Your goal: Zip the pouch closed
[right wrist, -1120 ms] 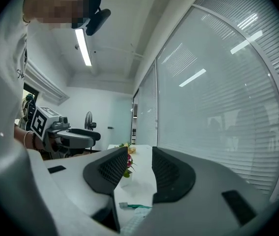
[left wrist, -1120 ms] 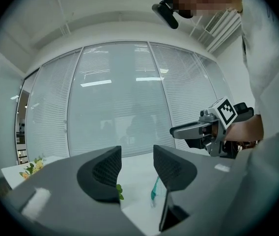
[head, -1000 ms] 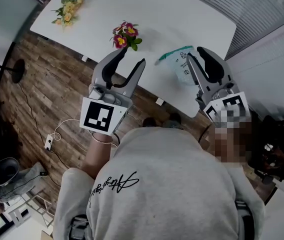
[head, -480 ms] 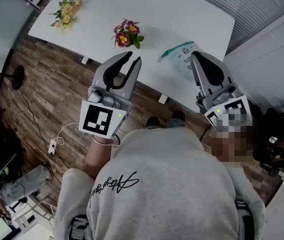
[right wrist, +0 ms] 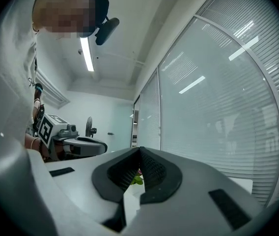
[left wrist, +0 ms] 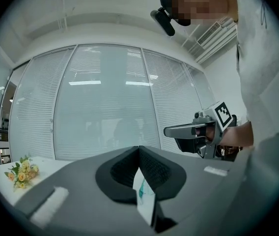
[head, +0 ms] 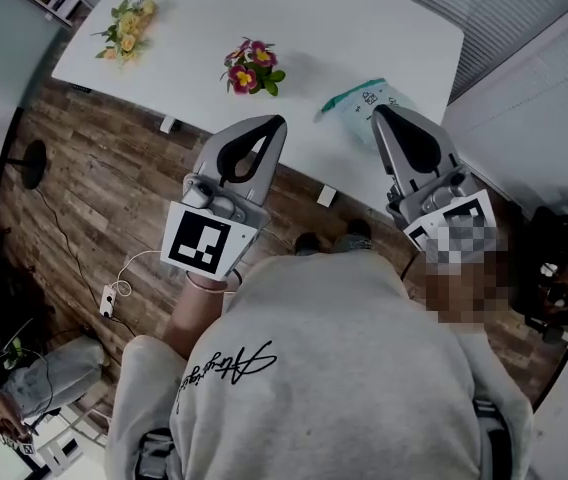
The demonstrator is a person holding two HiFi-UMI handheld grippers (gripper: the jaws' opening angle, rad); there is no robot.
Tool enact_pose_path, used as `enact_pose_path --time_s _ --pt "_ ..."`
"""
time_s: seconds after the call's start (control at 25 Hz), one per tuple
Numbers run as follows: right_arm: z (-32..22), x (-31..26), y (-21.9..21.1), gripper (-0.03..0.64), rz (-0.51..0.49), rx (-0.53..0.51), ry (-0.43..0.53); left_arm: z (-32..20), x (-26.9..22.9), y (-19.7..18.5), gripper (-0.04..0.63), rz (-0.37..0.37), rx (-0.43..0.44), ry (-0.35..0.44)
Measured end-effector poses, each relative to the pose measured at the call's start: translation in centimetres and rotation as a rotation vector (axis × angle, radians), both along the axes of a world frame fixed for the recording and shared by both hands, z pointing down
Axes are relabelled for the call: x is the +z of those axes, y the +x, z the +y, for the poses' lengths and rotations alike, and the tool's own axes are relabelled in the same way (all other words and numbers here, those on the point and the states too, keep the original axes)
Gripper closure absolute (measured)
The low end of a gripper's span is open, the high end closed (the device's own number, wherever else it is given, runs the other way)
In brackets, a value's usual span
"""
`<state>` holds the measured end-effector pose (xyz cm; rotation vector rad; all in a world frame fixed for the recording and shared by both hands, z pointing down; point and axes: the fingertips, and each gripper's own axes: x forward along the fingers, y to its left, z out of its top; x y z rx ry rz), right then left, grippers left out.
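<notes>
Just beyond the right gripper [head: 377, 116], the pouch [head: 362, 102] lies on the bench [head: 264, 18]. Both that gripper and the left gripper [head: 280, 123] sit pinched together, empty. Smart play: spread them, pin one end, then zip steadily away from it.

Head camera above, two gripper cameras level.
The head view looks steeply down from high over the white table [head: 364, 18], taking in the left gripper [head: 277, 123] and right gripper [head: 377, 114]. Each gripper view sits close behind its own jaws, faces the glazed wall [left wrist: 105, 107], and catches the other gripper alongside.
</notes>
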<state>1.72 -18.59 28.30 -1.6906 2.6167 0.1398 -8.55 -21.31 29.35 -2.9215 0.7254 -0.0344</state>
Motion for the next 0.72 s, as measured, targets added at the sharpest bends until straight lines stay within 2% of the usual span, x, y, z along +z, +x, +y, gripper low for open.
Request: enact_pose_path --time_s 0.72 --pt "1.0 -0.3 -1.3 0.615 0.026 0.016 0.004 0.1 -0.3 -1.4 0.595 0.022 -0.006 0.006"
